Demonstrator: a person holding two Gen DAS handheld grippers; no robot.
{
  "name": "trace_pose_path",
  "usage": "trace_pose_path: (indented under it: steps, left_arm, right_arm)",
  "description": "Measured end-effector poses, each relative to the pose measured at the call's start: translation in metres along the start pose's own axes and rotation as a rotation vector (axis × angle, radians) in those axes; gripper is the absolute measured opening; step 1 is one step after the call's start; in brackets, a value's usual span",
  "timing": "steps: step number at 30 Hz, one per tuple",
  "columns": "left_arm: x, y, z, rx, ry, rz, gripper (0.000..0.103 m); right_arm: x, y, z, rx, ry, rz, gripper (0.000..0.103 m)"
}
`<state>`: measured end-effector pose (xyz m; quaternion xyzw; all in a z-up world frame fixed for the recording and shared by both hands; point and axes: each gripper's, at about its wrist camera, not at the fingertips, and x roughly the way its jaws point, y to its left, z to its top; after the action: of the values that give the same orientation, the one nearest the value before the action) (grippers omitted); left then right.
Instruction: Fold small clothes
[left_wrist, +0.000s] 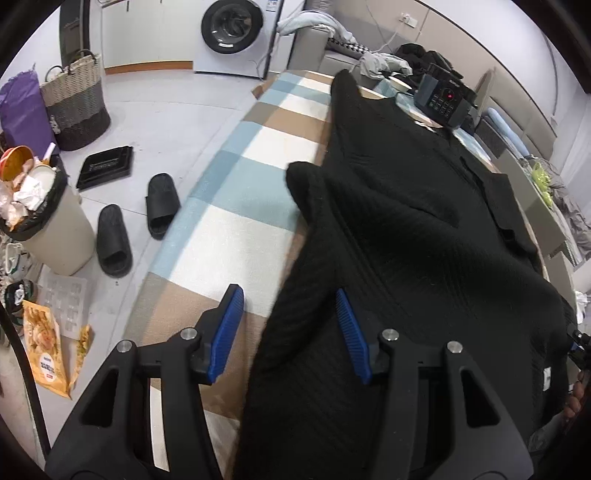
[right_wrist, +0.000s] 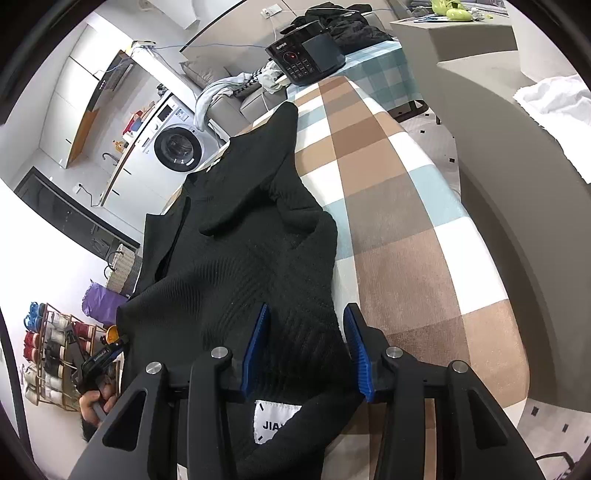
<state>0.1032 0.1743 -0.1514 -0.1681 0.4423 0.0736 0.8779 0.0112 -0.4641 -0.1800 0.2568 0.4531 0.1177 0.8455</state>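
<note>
A black ribbed knit top (left_wrist: 406, 236) lies spread along a checked blue, tan and white table (left_wrist: 236, 177), one sleeve folded over its body. My left gripper (left_wrist: 290, 306) is open at the garment's near left edge; one blue pad is over the cloth, the other over bare table. In the right wrist view the same top (right_wrist: 240, 258) lies lengthwise on the table (right_wrist: 399, 229). My right gripper (right_wrist: 306, 325) is open, its blue pads straddling the garment's near hem edge above a white label (right_wrist: 271, 421).
A black electronic device (left_wrist: 443, 99) stands at the table's far end. On the floor left are black slippers (left_wrist: 136, 221), a full bin (left_wrist: 44, 221), a woven basket (left_wrist: 75, 99) and a washing machine (left_wrist: 236, 33). A grey sofa (right_wrist: 517, 155) runs along the right.
</note>
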Motion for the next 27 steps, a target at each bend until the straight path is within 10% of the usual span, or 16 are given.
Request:
trace_pose_path:
  steps: [3, 5, 7, 20, 27]
  left_arm:
    - [-0.003, -0.01, -0.003, 0.056, -0.016, -0.04, 0.008]
    - [-0.009, -0.012, -0.004, 0.063, -0.037, -0.05, 0.005]
    - [-0.019, -0.012, -0.003, 0.053, -0.056, -0.075, 0.005]
    - [-0.107, 0.007, 0.027, -0.018, -0.285, -0.098, 0.0]
    - [-0.092, 0.017, 0.04, -0.036, -0.223, -0.1, 0.0]
  right_arm:
    - [0.003, 0.005, -0.002, -0.036, 0.008, -0.012, 0.042]
    - [0.003, 0.013, -0.004, -0.091, -0.005, -0.034, 0.036]
    - [-0.002, 0.022, -0.007, -0.152, -0.041, -0.036, 0.005]
    - [-0.051, 0.053, 0.014, -0.148, -0.254, 0.075, 0.005]
    - [-0.032, 0.055, 0.024, -0.142, -0.207, 0.037, 0.005]
